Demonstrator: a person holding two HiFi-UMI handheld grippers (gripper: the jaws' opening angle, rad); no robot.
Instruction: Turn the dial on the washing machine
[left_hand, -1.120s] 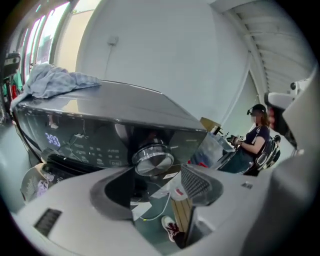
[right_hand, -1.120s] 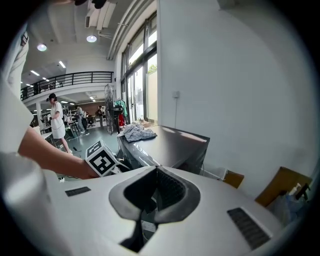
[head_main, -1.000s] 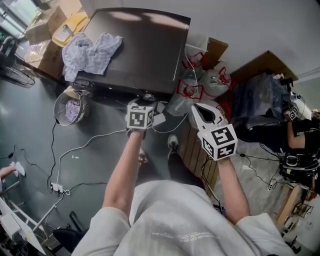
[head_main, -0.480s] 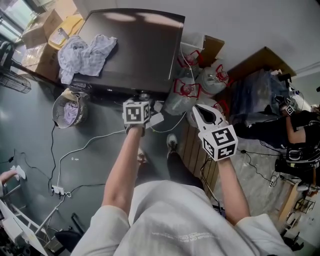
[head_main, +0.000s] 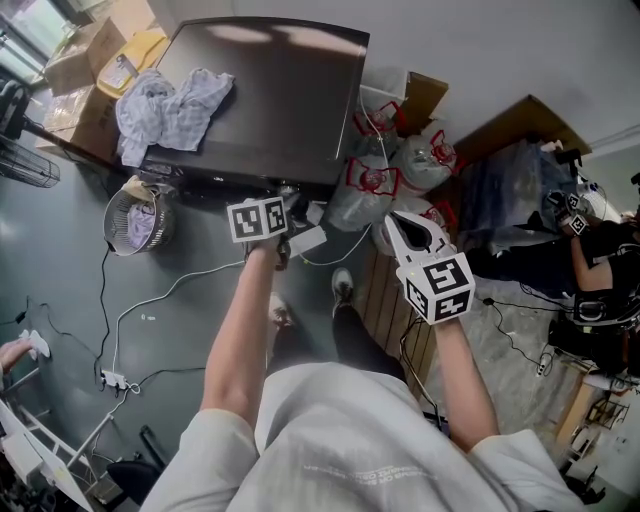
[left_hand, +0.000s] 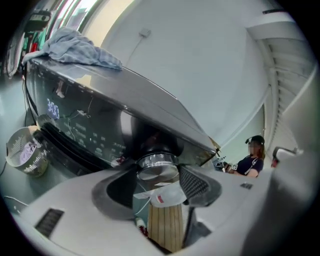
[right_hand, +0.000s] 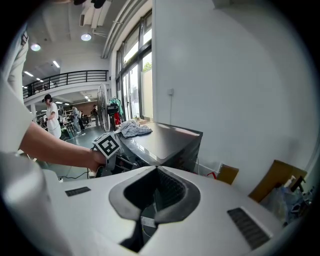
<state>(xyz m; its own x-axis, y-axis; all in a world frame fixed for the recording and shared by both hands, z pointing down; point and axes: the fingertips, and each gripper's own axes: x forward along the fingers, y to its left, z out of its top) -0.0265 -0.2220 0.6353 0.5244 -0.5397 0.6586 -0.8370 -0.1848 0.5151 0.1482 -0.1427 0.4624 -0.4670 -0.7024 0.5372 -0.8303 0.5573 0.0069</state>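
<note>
I am holding the left gripper (head_main: 280, 203) up at the front of the washer (head_main: 285, 90). Its fingers (left_hand: 197, 185) are wide apart and closing in on the round shiny dial (left_hand: 157, 164), which is sitting right between them on the dark front, just under the top. I am holding the right gripper (head_main: 396, 222) off to the side, away from the washer, with its fingers shut together on nothing.

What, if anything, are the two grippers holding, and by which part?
The fingers of the left gripper are closing around the rim of the round silver dial; whether they press it yet cannot be told. The right gripper, shut, holds nothing.
</note>
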